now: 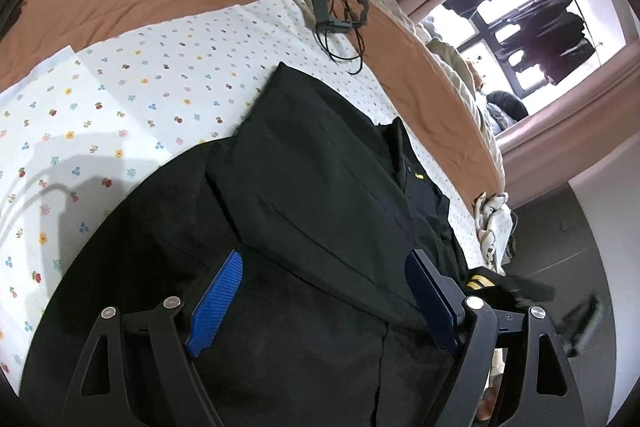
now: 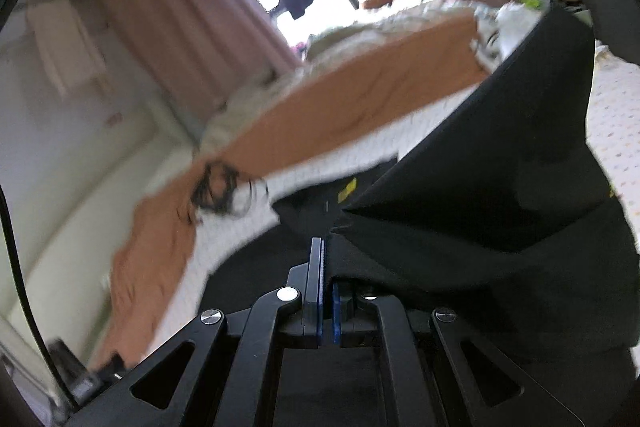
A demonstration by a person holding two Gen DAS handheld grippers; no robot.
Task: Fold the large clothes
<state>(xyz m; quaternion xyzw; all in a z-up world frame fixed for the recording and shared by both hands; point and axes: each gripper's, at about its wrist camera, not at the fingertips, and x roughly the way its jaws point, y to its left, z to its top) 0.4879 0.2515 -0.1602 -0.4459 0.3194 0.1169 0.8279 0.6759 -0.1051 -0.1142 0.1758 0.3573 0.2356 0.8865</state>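
- Right hand-held gripper (image 2: 326,259): clamped on an edge of the large black fabric garment (image 2: 500,163), lifting it to fold.
- Left hand-held gripper (image 1: 320,291): jaws wide, empty, above the garment on the floral-sheeted bed (image 1: 120,87).

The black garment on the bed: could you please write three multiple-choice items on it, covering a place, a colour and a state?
1. The black garment lies on:
A. a flowered sheet
B. a wooden floor
C. a chair

2. The left tool has pads coloured:
A. red
B. blue
C. green

3. The right tool is:
A. wide open
B. out of view
C. shut on the garment

Answers:
1 A, the flowered sheet shows around the cloth.
2 B, the pads are blue.
3 C, a lifted fold is pinched between the closed pads.
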